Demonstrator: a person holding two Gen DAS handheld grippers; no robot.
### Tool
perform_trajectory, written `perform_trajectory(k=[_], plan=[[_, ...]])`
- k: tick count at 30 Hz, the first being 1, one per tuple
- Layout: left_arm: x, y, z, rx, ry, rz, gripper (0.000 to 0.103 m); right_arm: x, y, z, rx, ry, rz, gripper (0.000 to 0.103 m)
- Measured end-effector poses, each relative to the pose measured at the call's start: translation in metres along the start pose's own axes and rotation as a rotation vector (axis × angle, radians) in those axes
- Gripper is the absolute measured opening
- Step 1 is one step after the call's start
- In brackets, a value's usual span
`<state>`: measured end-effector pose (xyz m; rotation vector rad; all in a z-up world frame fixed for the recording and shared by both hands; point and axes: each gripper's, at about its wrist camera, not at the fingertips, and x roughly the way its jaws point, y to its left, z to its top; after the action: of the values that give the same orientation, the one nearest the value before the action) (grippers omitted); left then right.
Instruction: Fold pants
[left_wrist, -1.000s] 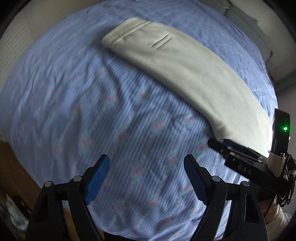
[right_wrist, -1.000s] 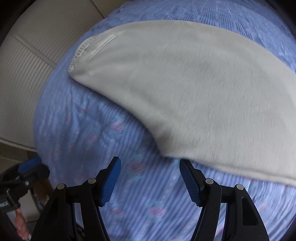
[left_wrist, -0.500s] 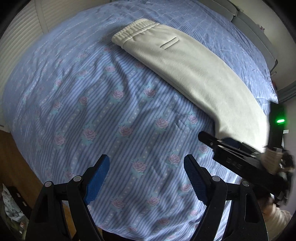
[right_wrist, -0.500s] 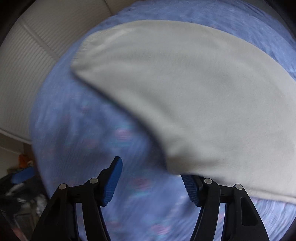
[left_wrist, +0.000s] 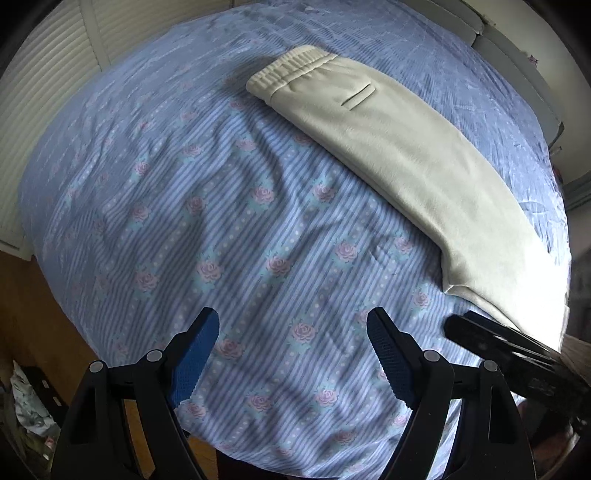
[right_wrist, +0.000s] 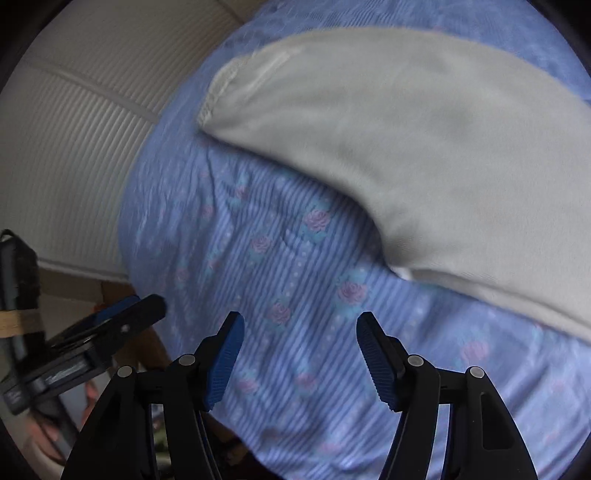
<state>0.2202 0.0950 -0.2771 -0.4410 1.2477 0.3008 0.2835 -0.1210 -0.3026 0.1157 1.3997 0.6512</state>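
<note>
Cream pants (left_wrist: 399, 155) lie folded lengthwise on the bed, waistband at the far end, leg hems toward the right near edge. In the right wrist view the pants (right_wrist: 424, 147) fill the upper right. My left gripper (left_wrist: 293, 354) is open and empty, above the bedspread, well short of the pants. My right gripper (right_wrist: 300, 350) is open and empty, just short of the pants' near edge. The right gripper also shows at the lower right of the left wrist view (left_wrist: 509, 354); the left one shows at the left of the right wrist view (right_wrist: 88, 347).
The blue striped bedspread with pink roses (left_wrist: 221, 221) covers the bed. White slatted doors (left_wrist: 48, 74) stand to the left. The wooden floor (left_wrist: 22, 317) and some clutter (left_wrist: 26, 410) lie past the bed's near edge.
Both grippers have pulled back and up from the pants. The left wrist view now takes in the whole bed. Both stay open and empty.
</note>
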Motion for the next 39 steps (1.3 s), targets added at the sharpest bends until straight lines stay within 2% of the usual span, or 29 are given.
perform_trajectory(k=[6,10,12,15,18,21,23,25,28,30,35,37,39], plan=[[-0.011,0.016,0.02,0.006,-0.04,-0.026,0.083,-0.046,0.011,0.014,0.054,-0.104,-0.141,0.066],[-0.007,0.036,0.054,-0.035,-0.099,-0.1,0.086,-0.052,0.02,0.044,0.1,-0.157,-0.204,0.066],[0.001,0.045,0.082,-0.044,-0.109,-0.141,0.086,-0.051,0.021,0.059,0.147,-0.181,-0.221,0.066],[0.012,0.054,0.124,-0.008,-0.12,-0.164,0.086,-0.042,0.024,0.083,0.2,-0.205,-0.233,0.066],[0.025,0.059,0.177,0.069,-0.145,-0.201,0.086,-0.025,0.03,0.11,0.232,-0.214,-0.247,0.066],[0.046,0.059,0.233,0.165,-0.147,-0.278,0.086,-0.009,0.035,0.133,0.258,-0.204,-0.253,0.066],[0.06,0.057,0.261,0.205,-0.131,-0.321,0.085,0.004,0.042,0.146,0.264,-0.197,-0.254,0.066],[0.079,0.056,0.288,0.219,-0.098,-0.369,0.08,0.016,0.051,0.16,0.253,-0.187,-0.269,0.066],[0.108,0.051,0.317,0.196,-0.001,-0.491,0.079,0.031,0.065,0.177,0.227,-0.16,-0.268,0.066],[0.125,0.045,0.327,0.205,0.049,-0.549,0.079,0.038,0.073,0.187,0.202,-0.147,-0.271,0.066],[0.16,0.035,0.334,0.229,0.145,-0.528,0.082,0.042,0.082,0.198,0.164,-0.147,-0.297,0.066],[0.169,0.036,0.334,0.21,0.182,-0.581,0.087,0.044,0.081,0.201,0.163,-0.139,-0.302,0.066],[0.176,0.032,0.334,0.21,0.222,-0.645,0.087,0.046,0.078,0.203,0.174,-0.129,-0.294,0.066]])
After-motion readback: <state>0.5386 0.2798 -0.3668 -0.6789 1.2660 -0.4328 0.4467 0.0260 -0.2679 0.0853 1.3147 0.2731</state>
